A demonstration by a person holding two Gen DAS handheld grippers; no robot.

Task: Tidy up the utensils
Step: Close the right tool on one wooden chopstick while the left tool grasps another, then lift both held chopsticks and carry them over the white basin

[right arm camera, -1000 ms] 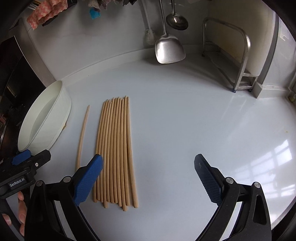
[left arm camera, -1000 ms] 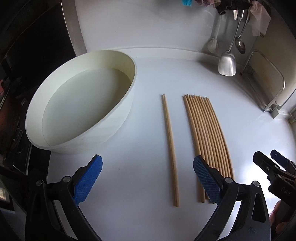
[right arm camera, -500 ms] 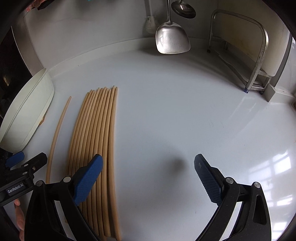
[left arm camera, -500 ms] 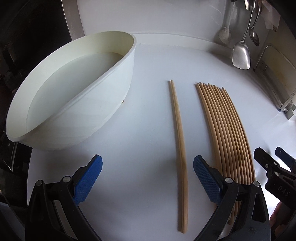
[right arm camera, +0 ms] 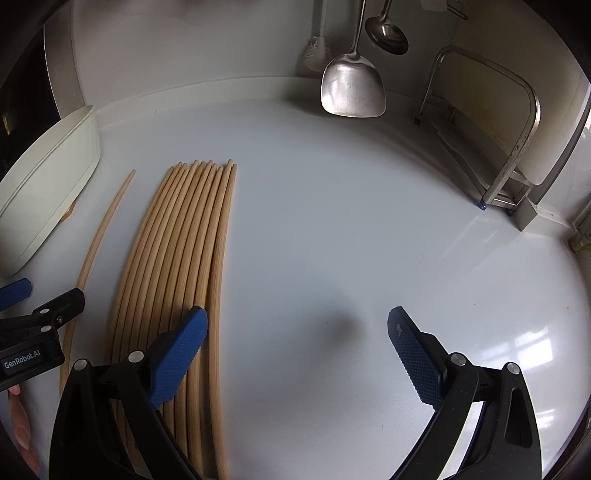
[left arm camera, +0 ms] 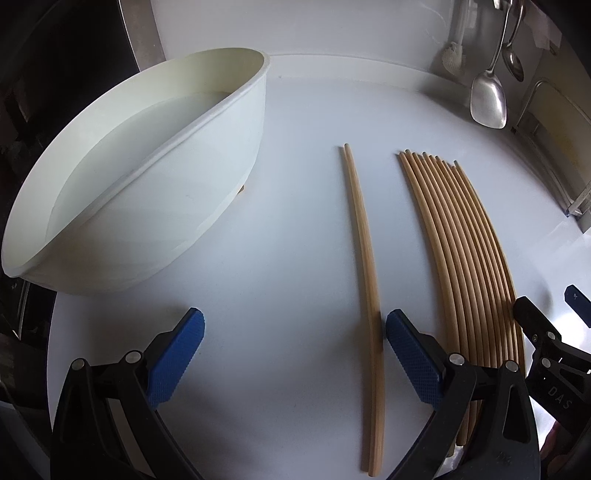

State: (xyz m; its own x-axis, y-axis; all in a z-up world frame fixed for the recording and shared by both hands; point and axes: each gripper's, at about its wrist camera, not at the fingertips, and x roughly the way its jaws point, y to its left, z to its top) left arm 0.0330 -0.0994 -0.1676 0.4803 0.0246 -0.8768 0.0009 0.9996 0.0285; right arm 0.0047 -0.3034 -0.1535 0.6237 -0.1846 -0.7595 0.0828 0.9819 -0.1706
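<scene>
A pair of wooden chopsticks lies apart on the white counter, left of a row of several chopsticks. My left gripper is open and low over the counter, its right finger just right of the pair's near part. My right gripper is open and empty, its left finger over the right side of the row. The pair shows at the left of the right wrist view.
A white oval basin stands left of the chopsticks, also in the right wrist view. A steel spatula, ladle and brush hang on the back wall. A metal rack stands at the right.
Both grippers have dropped lower and moved forward over the counter. The left gripper's right finger now sits close beside the separate pair. The chopsticks have not moved.
</scene>
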